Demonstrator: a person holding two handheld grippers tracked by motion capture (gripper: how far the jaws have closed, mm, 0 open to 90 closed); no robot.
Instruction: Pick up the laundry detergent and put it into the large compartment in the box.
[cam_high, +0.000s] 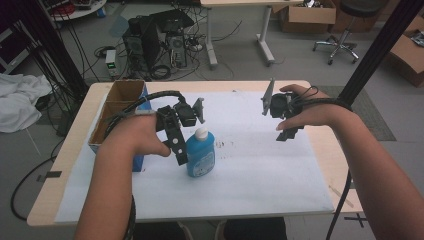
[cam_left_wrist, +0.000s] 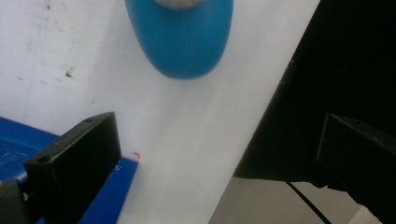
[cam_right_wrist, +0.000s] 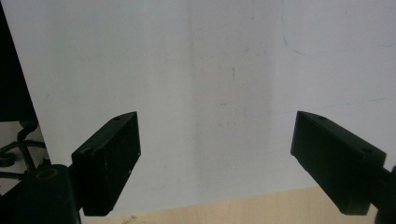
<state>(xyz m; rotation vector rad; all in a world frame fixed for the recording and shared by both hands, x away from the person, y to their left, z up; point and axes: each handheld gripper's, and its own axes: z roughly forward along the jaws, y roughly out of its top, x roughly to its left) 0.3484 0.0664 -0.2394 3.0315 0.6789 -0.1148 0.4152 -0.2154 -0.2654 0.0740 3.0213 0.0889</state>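
1. Your left gripper (cam_high: 177, 145) hung just beside the blue bottle (cam_high: 201, 155), on its left side in the high view, with its jaws spread wide and nothing between them. In the left gripper view the bottle (cam_left_wrist: 184, 44) sat ahead of the jaws, near the top of the frame, and not between them.
2. Your right gripper (cam_high: 286, 127) hovered well apart from the bottle, over the right part of the white sheet (cam_high: 250, 170). Its jaws were also spread, and they were empty.
3. The bottle stood upright on the sheet, its white cap (cam_high: 201, 133) on, near the middle of the table (cam_high: 320, 150) and towards your left hand.
4. The open cardboard box (cam_high: 117, 102) sat at the table's left edge, close behind your left forearm.
5. I judged the main risk to be a knock. The bottle was tall and narrow, and one jaw lay close to its side. Closing before the bottle lay between both jaws could have pushed it over or sent it sliding.
6. A second risk was the cable (cam_high: 150, 97) arching over your left wrist. It could have snagged the box rim on a swing.
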